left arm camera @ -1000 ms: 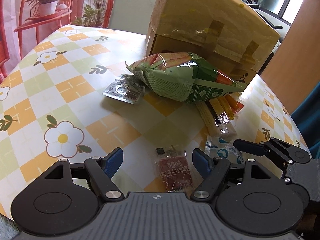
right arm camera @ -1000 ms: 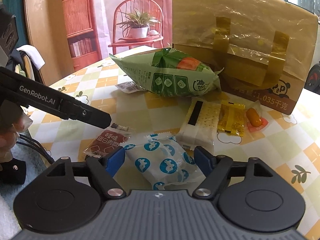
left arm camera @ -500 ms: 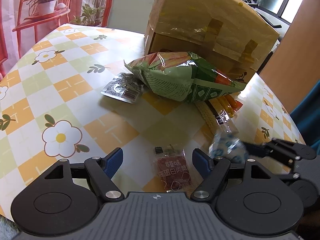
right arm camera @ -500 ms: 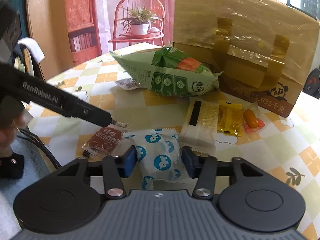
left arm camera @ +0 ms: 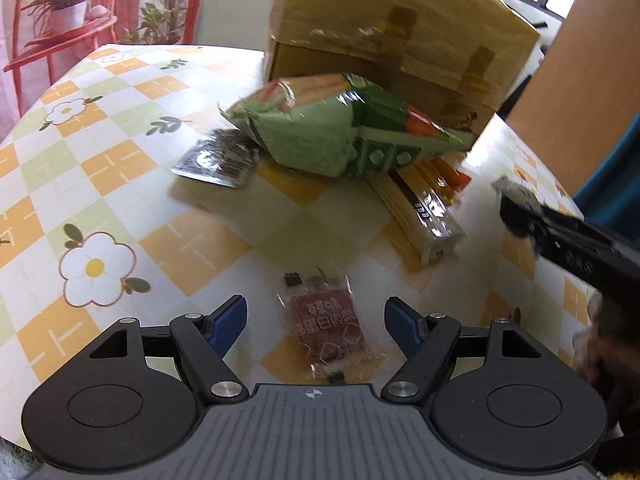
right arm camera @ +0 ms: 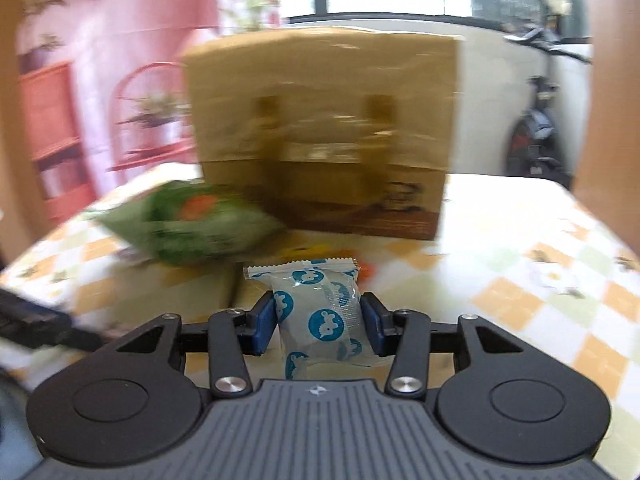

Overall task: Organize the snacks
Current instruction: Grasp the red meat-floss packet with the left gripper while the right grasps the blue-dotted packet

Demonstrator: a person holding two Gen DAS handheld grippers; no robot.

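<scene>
Right gripper (right arm camera: 318, 322) fingers clamp one blue-dotted packet (right arm camera: 320, 312); left gripper (left arm camera: 316, 316) fingers wide over one red packet (left arm camera: 328, 326).

Right wrist view: bg smeared by motion. Green snack bag (right arm camera: 192, 228) blurred, print unreadable; cardboard box (right arm camera: 324, 136) w/ tape & logo soft. Orange bits behind the blue-dot packet (right arm camera: 320, 308) mostly hidden, can't ID. Left wrist view: right gripper (left arm camera: 516, 212) blurred at the frame's right edge, jaws not distinguishable; hand (left arm camera: 600, 344) cut off. Yellow/orange sachets (left arm camera: 436, 176) partly under green bag. Red packet (left arm camera: 328, 324) text too small.
</scene>
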